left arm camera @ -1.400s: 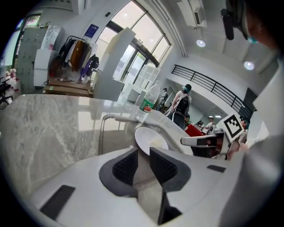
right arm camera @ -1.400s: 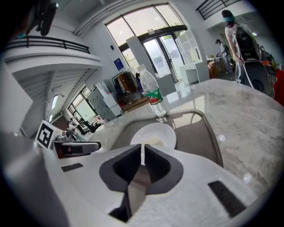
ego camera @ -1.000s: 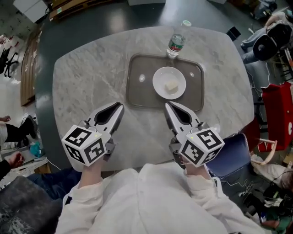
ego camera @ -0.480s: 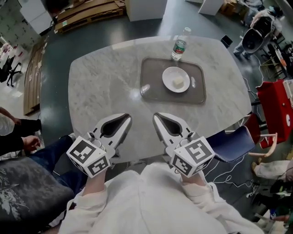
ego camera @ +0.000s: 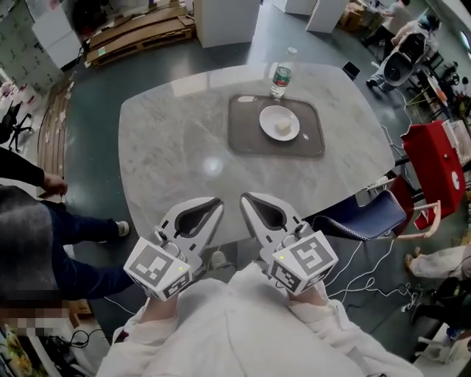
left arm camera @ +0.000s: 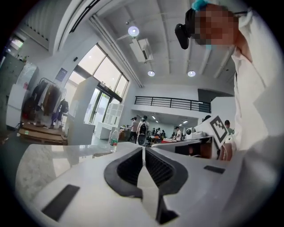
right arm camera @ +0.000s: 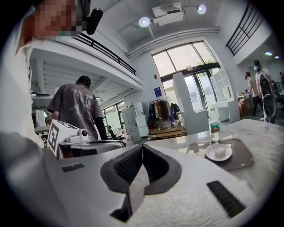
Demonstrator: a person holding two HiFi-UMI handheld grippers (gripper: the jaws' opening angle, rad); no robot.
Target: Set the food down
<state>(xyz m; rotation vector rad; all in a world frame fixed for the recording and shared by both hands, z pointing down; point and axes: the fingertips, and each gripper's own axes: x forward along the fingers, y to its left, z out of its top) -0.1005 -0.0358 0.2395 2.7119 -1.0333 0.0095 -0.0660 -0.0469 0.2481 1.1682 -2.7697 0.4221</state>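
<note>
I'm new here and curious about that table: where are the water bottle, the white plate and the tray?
water bottle (ego camera: 280, 74): head view, on its label.
white plate (ego camera: 268, 118): head view, on its bare left side.
tray (ego camera: 243, 134): head view, on its bare left floor.

You worked at a rounded, grey-veined marble bench (ego camera: 169, 147) standing on a dark grey floor (ego camera: 92, 96). Beyond its far side lay wooden pallets (ego camera: 132, 29) and a white cabinet (ego camera: 224, 18). A blue chair (ego camera: 364, 217) sat tucked against its right edge, with loose cables (ego camera: 360, 269) on the floor beside it and a red unit (ego camera: 438, 158) further right. The hall around you was white-walled and high, with tall windows (right arm camera: 186, 57), round ceiling lights (left arm camera: 133, 31), a ceiling air unit (left arm camera: 144, 48), a black-railed mezzanine (left arm camera: 171, 103) and a clothes rack (left arm camera: 46, 95).
</note>
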